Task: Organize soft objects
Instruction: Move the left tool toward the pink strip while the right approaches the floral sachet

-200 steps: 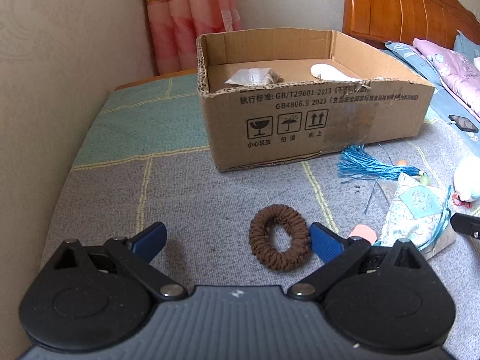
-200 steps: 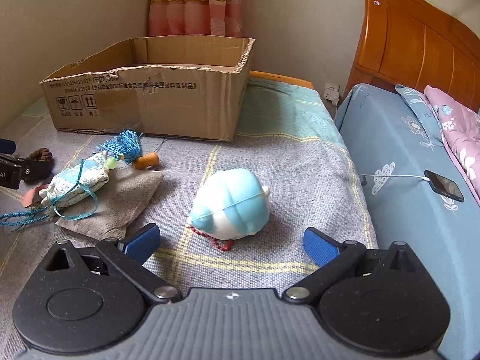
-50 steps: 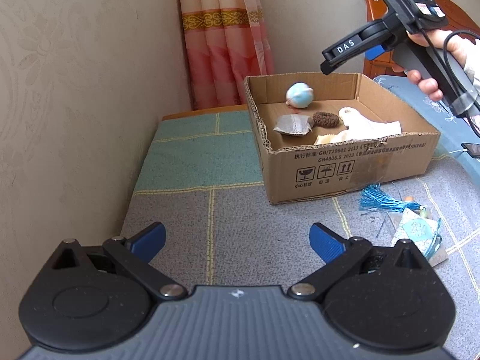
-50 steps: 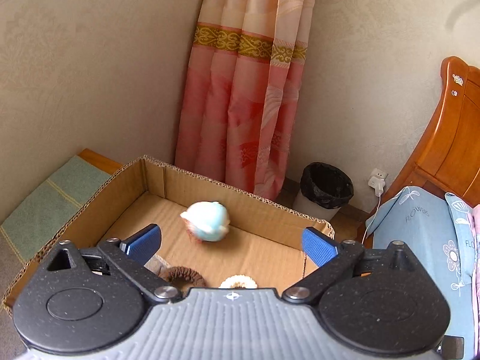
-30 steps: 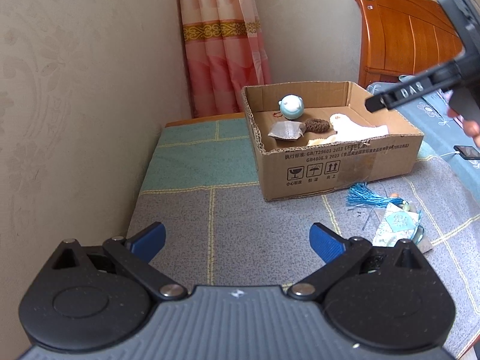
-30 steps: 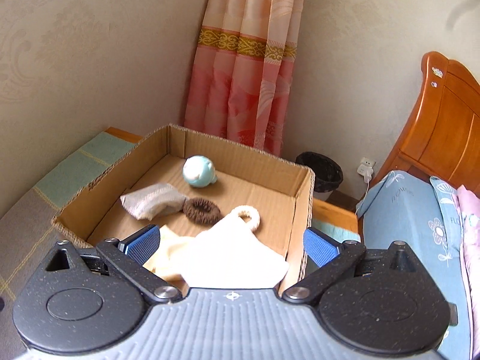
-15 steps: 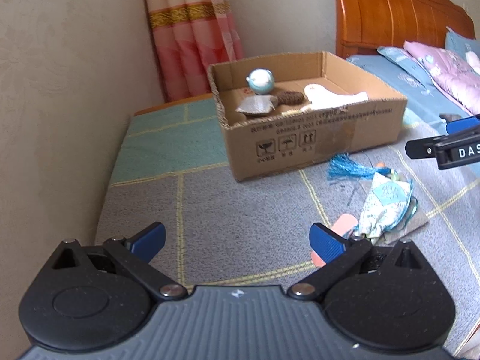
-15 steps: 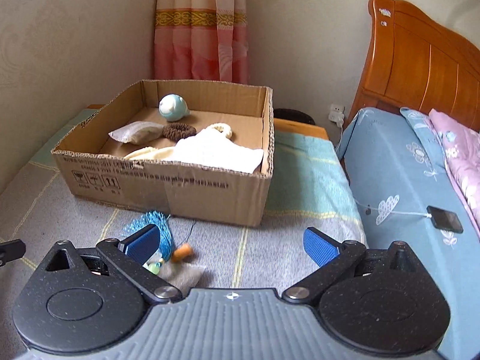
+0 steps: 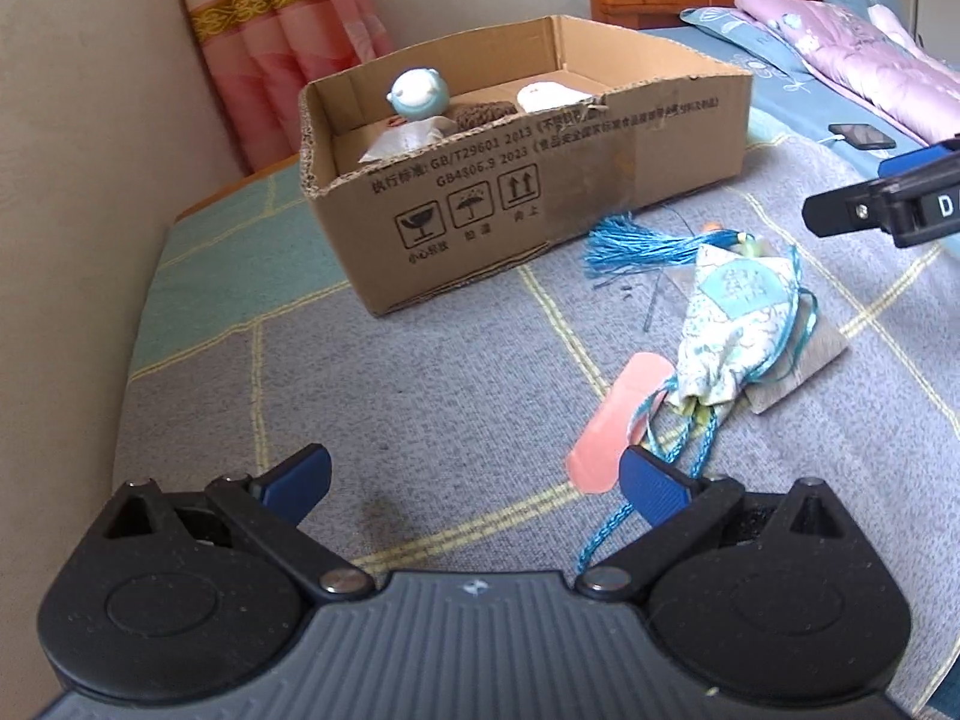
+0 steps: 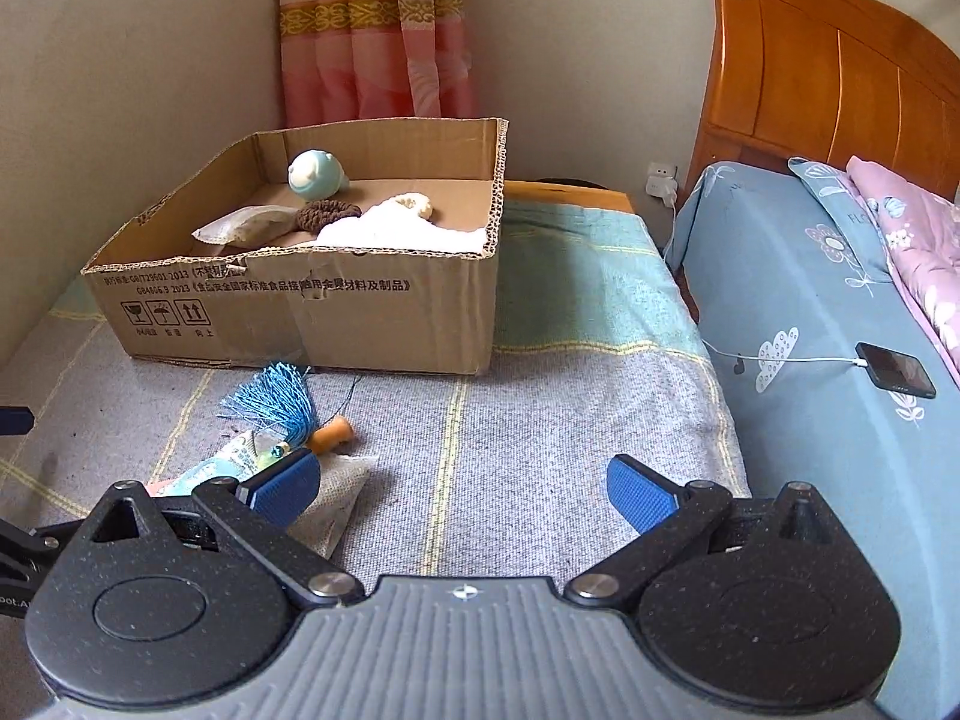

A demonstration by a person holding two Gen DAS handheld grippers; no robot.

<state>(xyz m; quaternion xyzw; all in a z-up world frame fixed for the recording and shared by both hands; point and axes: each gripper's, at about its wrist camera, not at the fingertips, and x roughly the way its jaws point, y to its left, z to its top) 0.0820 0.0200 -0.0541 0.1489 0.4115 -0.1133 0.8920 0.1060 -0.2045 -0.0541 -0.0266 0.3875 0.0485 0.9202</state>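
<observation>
A cardboard box (image 9: 576,198) (image 10: 300,312) stands on the mat. In it lie a blue round plush (image 9: 418,94) (image 10: 315,173), a brown scrunchie (image 10: 324,213), a white cloth (image 10: 408,228) and a pale pouch (image 10: 252,227). In front of the box lie a floral sachet (image 9: 729,324) with a blue tassel (image 9: 636,249) (image 10: 276,402), a pink flat piece (image 9: 618,420) and a beige cloth (image 10: 333,498). My left gripper (image 9: 474,477) is open and empty, low over the mat, its right finger by the pink piece. My right gripper (image 10: 462,486) is open and empty, right of the sachet.
A wall runs along the left side. A pink curtain (image 10: 372,30) hangs behind the box. A bed with a blue sheet (image 10: 828,324), a wooden headboard (image 10: 840,60) and a charging phone (image 10: 897,367) lies to the right. The right gripper's finger (image 9: 888,207) shows in the left wrist view.
Both grippers have come down lower and closer to the sachet and the loose things in front of the box. Both stay open and empty.
</observation>
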